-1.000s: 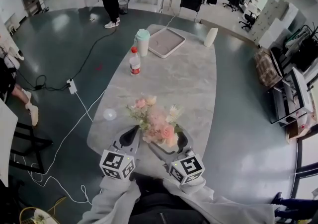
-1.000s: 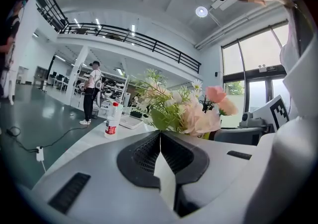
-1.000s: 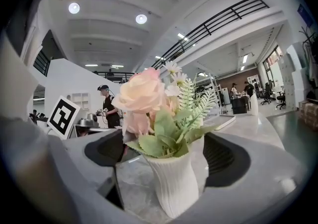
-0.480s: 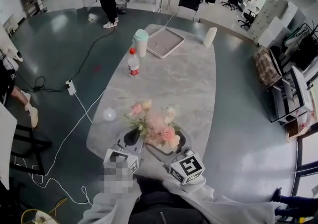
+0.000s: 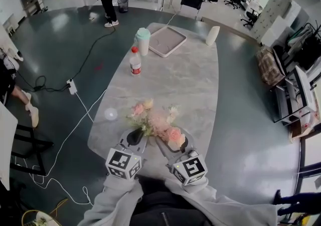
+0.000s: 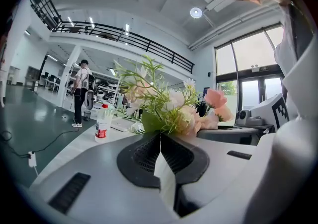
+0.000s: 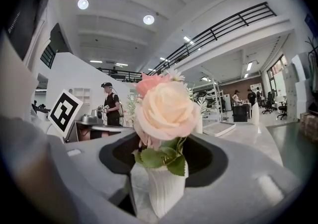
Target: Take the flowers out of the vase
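Note:
A bunch of pink and cream flowers with green sprigs stands in a small white ribbed vase near the front edge of the marble table. My right gripper has just been closing; in the right gripper view my right gripper has the vase between its pads, and they press its sides under a peach rose. From the left, my left gripper reaches into the bunch. In the left gripper view my left gripper has its pads together at the green stems. The blooms hide the vase in the head view.
Farther back on the table stand a red-capped bottle, a white cup with a teal lid, a flat tray and a white cylinder. A clear round lid lies left of the flowers. Cables cross the floor on the left.
The right gripper's jaws have drawn in round the vase. The left gripper has closed in on the stems. The bunch has shifted slightly to the left.

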### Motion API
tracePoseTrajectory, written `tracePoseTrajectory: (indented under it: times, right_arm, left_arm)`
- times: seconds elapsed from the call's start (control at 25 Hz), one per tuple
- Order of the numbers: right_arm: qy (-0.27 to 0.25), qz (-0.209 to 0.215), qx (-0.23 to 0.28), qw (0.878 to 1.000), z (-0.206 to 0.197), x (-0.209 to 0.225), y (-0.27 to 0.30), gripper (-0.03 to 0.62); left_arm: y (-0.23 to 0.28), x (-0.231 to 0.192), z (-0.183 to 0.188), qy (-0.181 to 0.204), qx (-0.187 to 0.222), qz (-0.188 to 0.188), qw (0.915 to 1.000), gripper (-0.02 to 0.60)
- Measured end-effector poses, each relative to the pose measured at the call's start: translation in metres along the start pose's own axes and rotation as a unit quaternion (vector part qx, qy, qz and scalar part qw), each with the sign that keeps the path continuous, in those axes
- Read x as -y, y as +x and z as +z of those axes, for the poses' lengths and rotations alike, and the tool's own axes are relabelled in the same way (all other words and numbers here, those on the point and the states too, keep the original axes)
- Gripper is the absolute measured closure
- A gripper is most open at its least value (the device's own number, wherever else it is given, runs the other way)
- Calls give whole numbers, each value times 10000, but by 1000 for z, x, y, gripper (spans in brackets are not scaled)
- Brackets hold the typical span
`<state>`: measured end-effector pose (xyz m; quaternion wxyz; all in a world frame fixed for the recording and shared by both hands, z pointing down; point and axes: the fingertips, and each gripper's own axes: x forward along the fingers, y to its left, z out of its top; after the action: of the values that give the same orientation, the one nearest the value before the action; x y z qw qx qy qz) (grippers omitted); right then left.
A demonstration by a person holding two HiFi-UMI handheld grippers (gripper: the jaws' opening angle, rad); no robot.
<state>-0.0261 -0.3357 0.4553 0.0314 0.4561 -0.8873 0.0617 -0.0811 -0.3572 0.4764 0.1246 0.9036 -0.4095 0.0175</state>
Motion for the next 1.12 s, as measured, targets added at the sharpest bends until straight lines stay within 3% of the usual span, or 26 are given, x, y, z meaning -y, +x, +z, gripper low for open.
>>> tracePoseTrajectory:
  times: [0.36, 1.12]
  right_arm:
    - [-12, -134, 35, 9999, 3, 1, -4, 451]
    - [63, -182, 548, 9983, 38, -2, -11, 508]
  left_arm:
    - [-4, 2, 3, 20, 25, -2, 10000, 578]
    - [-25, 4, 33, 166, 309, -6, 9994, 578]
